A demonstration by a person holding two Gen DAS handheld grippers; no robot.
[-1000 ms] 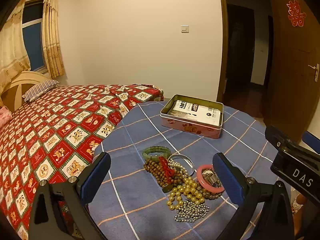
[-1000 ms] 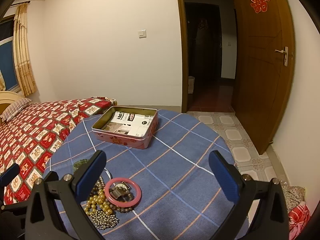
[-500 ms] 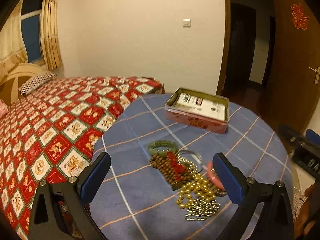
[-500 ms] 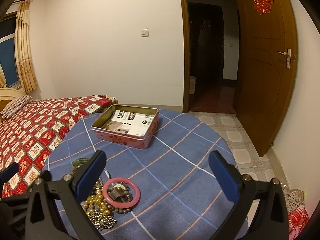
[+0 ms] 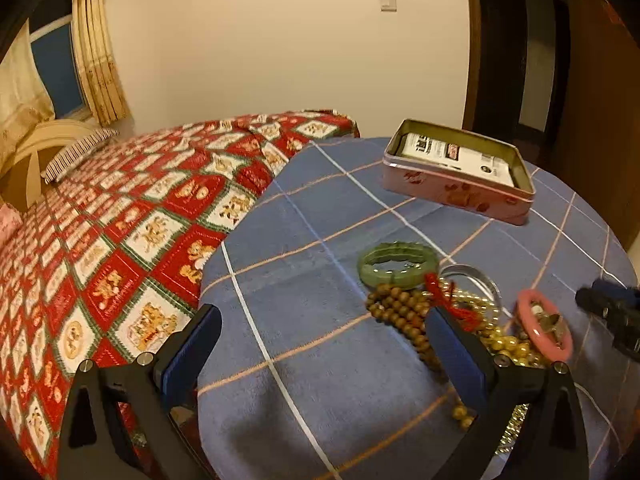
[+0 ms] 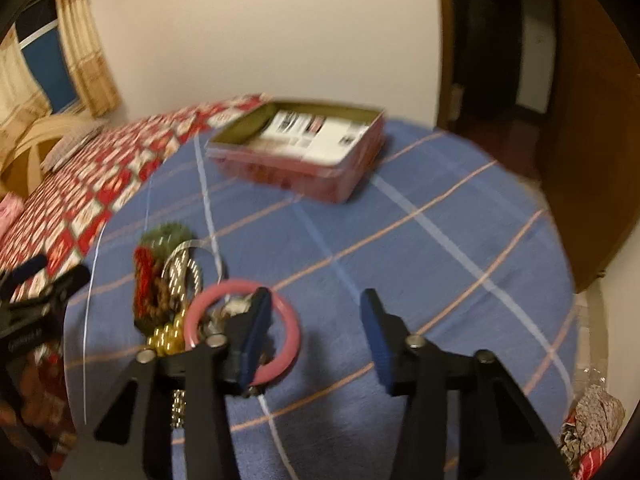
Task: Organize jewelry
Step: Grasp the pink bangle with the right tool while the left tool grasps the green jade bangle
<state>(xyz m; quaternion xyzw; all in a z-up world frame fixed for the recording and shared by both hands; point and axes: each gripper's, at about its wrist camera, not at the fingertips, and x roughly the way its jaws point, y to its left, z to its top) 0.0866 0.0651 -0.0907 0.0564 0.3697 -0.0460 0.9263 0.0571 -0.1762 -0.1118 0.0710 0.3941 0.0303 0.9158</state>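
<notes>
- Resting on a round table (image 5: 320,360) under a blue checked cloth, the jewelry lies in one heap at the near right of the left wrist view; it is not in the tin.
- Heap contents: green bangle (image 5: 396,266) at the far edge; wooden bead strand (image 5: 400,314) with a red tassel (image 5: 448,300) just beside it; silver bangle (image 5: 476,276) behind; gold beads (image 5: 508,344); pink ring bangle (image 5: 544,330) at the right end, with a small metal piece inside its loop.
- Pink tin (image 5: 456,188): open, lidless, well apart from the heap toward the far side of the table; printed cards lie in it.
- Left gripper (image 5: 320,348): jaws spread wide, nothing between them. Its right finger overlaps the wooden beads in view; contact cannot be told.
- Right gripper (image 6: 316,332): jaws have just been closing and now stand partly apart. Its left finger (image 6: 256,336) sits over the pink ring bangle (image 6: 244,332), within the loop as seen; the ring's right arc lies in the gap. The frame is blurred and the pads do not visibly press on it.
- Surroundings: bed (image 5: 120,220) with a red patterned cover touching the table's left side; curtained window (image 5: 60,60); wooden door (image 6: 592,160) at right.
</notes>
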